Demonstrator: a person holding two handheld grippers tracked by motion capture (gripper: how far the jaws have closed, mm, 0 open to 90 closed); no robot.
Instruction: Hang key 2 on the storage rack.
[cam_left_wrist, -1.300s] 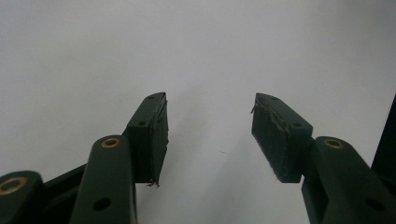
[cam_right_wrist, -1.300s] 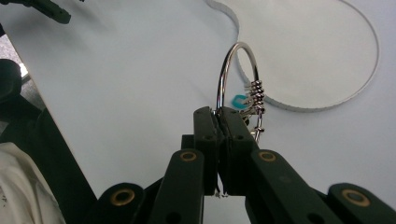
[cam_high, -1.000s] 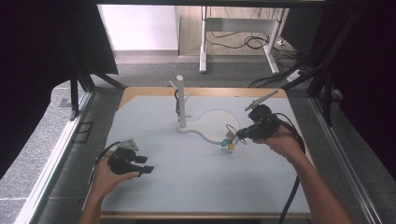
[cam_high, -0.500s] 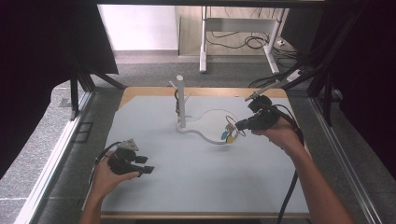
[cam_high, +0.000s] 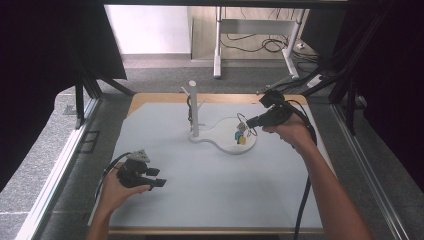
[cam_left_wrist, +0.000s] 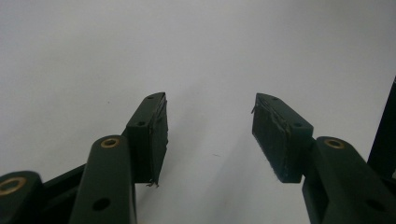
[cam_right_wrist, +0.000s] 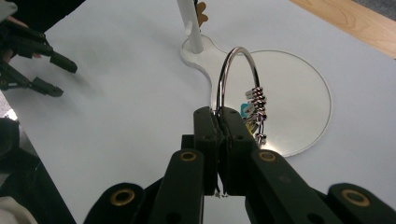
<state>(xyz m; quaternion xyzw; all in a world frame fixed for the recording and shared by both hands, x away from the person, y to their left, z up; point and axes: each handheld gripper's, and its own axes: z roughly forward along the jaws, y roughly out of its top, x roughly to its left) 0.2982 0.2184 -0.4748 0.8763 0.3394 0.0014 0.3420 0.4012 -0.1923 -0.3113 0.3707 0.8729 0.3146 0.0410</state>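
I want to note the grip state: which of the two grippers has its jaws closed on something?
The right gripper: its jaws pinch the metal key ring. The left gripper is open over the bare table.

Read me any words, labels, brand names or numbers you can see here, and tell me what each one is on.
None: no readable text anywhere.
The coloured tags hanging from the metal ring are too small and blurred to show any print.
The white stand and both grippers look unmarked.
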